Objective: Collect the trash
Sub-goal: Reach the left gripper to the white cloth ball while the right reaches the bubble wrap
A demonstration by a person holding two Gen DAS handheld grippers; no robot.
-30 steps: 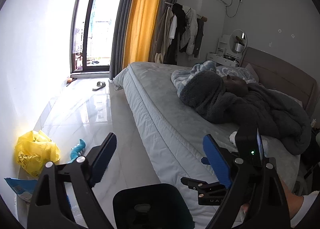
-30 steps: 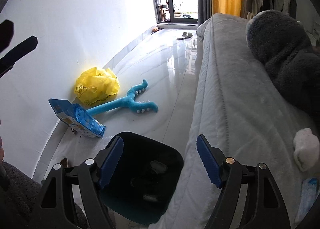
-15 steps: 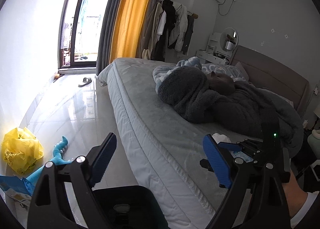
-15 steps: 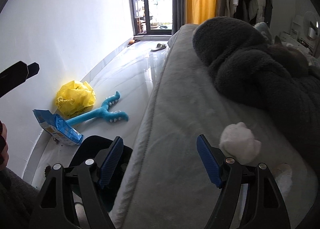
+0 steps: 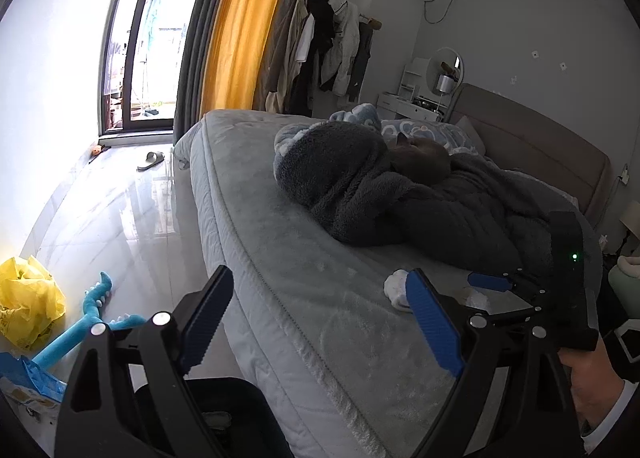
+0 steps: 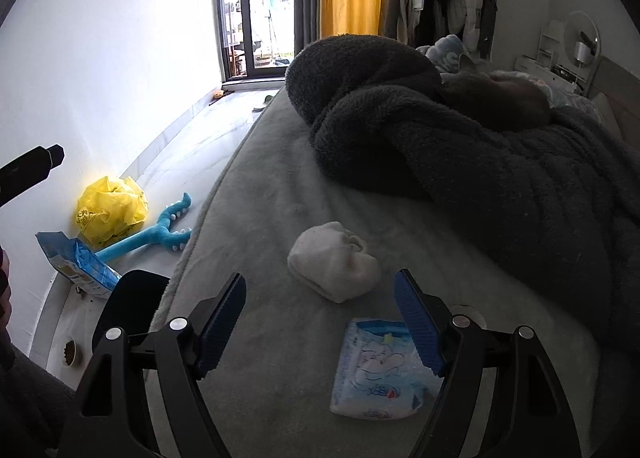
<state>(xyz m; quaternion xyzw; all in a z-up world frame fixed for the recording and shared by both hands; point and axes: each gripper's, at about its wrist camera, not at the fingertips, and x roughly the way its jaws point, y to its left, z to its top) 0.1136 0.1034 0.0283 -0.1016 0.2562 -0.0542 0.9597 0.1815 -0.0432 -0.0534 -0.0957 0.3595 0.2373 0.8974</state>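
A white crumpled wad [image 6: 334,261] lies on the grey bed [image 6: 256,226], just ahead of my open, empty right gripper [image 6: 320,326]. A blue-and-white tissue pack [image 6: 382,370] lies under its right finger. The wad also shows in the left wrist view [image 5: 396,290], partly behind my open, empty left gripper [image 5: 320,322], which hovers over the bed's edge. A black bin [image 6: 128,306] stands on the floor beside the bed. A yellow bag [image 6: 110,210] and a blue snack bag [image 6: 76,266] lie on the floor by the wall.
A dark fleece blanket [image 6: 460,138] with a grey cat [image 5: 420,158] on it covers the bed's far side. A blue toy [image 6: 156,232] lies on the floor. A slipper [image 5: 151,159] sits near the balcony door. A small food bowl [image 6: 71,352] sits by the wall.
Both grippers have swung right, from the floor and bin over onto the bed. The wad and the tissue pack have come close under the right gripper. Both stay open.
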